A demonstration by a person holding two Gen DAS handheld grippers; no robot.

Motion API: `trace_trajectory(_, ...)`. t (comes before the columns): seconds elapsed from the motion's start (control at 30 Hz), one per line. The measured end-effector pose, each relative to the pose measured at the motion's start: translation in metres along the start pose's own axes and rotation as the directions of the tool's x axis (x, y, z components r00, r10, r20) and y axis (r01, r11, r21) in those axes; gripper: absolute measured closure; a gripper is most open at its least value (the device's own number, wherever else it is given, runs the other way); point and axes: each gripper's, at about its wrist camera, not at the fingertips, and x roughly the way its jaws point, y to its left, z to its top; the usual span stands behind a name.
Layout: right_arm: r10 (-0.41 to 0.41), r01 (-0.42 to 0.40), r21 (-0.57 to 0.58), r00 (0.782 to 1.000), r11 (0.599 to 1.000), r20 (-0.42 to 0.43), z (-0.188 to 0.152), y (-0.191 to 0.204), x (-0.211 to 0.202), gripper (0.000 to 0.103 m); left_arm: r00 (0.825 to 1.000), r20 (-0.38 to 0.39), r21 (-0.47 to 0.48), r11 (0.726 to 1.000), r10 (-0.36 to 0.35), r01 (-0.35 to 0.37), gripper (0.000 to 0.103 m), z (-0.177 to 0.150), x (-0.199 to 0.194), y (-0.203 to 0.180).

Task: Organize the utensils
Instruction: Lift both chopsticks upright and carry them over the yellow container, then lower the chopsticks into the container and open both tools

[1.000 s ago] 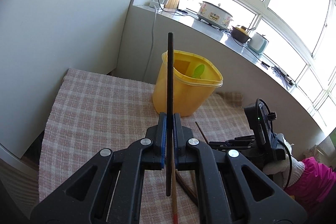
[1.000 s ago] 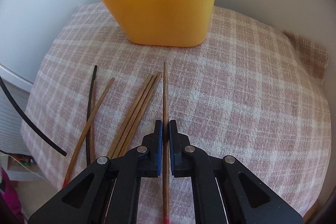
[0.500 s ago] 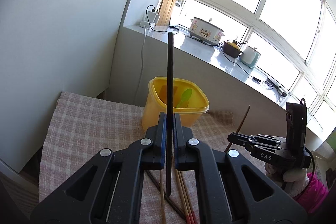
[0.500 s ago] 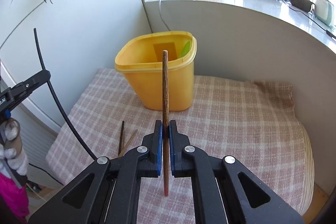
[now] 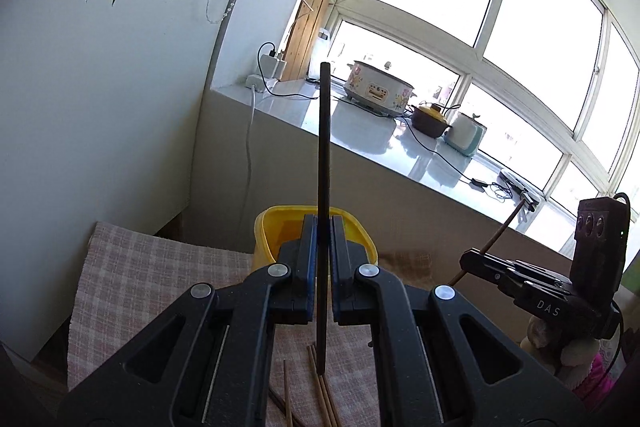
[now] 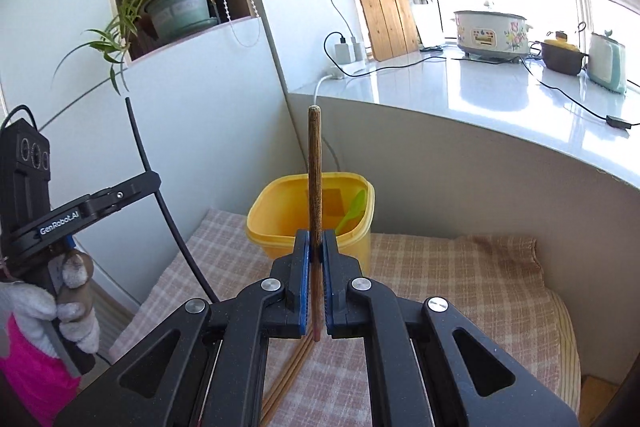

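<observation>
My left gripper [image 5: 323, 227] is shut on a black chopstick [image 5: 324, 155] that stands upright between its pads. The right gripper [image 6: 315, 241] is shut on a brown wooden chopstick [image 6: 314, 171], also upright. Both are lifted above the checked cloth [image 6: 440, 267], short of the yellow bin [image 6: 280, 223], which holds a green spoon [image 6: 354, 209]. Several wooden chopsticks [image 6: 292, 367] lie on the cloth below the grippers. In the left wrist view the right gripper [image 5: 470, 259] shows at the right with its chopstick angled up; the right wrist view shows the left gripper [image 6: 154, 182] at the left.
A grey ledge [image 6: 480, 95] behind the bin carries a cooker [image 6: 490, 31], a brown pot [image 6: 562, 57] and a kettle [image 6: 606, 65] with cables. A white panel [image 5: 100, 107] stands on the left with a potted plant [image 6: 176, 7] above. Gloved hands [image 6: 64, 303] hold the grippers.
Both grippers have risen off the cloth with their chopsticks and tilted up; the bin now sits lower and farther in both views. The right one rose more.
</observation>
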Motion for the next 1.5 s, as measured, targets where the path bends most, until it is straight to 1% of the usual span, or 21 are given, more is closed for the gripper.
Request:
trace_trajectory(0.1, 0.020, -0.020, 0.008, 0.999, 1.000, 0.031, 0.009, -0.002, -0.006, 0.099, 1.000, 0.016, -0.002, 1.000, 0.002, -0.002, 0.100, 0.008, 0.005, -0.002)
trace_trajectory(0.27, 0.024, -0.024, 0.005, 0.998, 1.000, 0.059, 0.021, -0.003, -0.003, 0.099, 0.998, 0.053, 0.003, 1.000, 0.022, -0.022, 0.100, 0.026, 0.016, -0.007)
trace_trajectory(0.4, 0.035, -0.036, 0.011, 0.997, 0.999, 0.068, 0.032, -0.004, 0.004, 0.099, 0.997, 0.073, -0.006, 1.000, 0.013, -0.013, 0.100, 0.041, 0.024, -0.009)
trace_trajectory(0.5, 0.036, -0.037, 0.010, 0.995, 0.999, 0.090, 0.040, -0.006, 0.004, 0.099, 0.995, 0.095, -0.014, 1.000, 0.008, -0.006, 0.100, 0.053, 0.027, -0.010)
trace_trajectory(0.6, 0.028, -0.030, 0.015, 0.993, 0.999, 0.116, 0.050, -0.009, 0.003, 0.099, 0.992, 0.121, -0.010, 1.000, 0.025, -0.024, 0.100, 0.064, 0.031, -0.011)
trace_trajectory(0.73, 0.021, -0.025, 0.028, 0.991, 0.999, 0.134, 0.061, -0.012, 0.008, 0.099, 0.991, 0.129, -0.017, 0.999, 0.043, -0.041, 0.100, 0.071, 0.043, -0.006)
trace_trajectory(0.9, -0.014, 0.012, 0.018, 0.991, 1.000, 0.131, 0.066, -0.010, 0.026, 0.099, 0.993, 0.097, -0.023, 0.998, 0.063, -0.061, 0.100, 0.068, 0.064, 0.006)
trace_trajectory(1.03, -0.026, 0.024, 0.020, 0.995, 1.000, 0.100, 0.062, -0.010, 0.044, 0.099, 0.994, 0.076, -0.034, 0.997, 0.078, -0.076, 0.100, 0.061, 0.074, 0.015)
trace_trajectory(1.17, -0.053, 0.054, -0.012, 0.996, 0.998, 0.072, 0.056, -0.005, 0.058, 0.099, 0.995, 0.058, -0.036, 0.996, 0.083, -0.081, 0.100, 0.054, 0.080, 0.022)
trace_trajectory(1.37, -0.094, 0.096, -0.061, 0.995, 0.993, 0.032, 0.047, 0.002, 0.074, 0.099, 0.996, 0.027, -0.010, 0.996, 0.086, -0.085, 0.100, 0.040, 0.084, 0.020)
trace_trajectory(1.5, -0.123, 0.124, -0.093, 0.992, 0.988, 0.021, 0.041, 0.005, 0.080, 0.099, 0.996, -0.002, 0.010, 0.996, 0.084, -0.084, 0.100, 0.030, 0.087, 0.017)
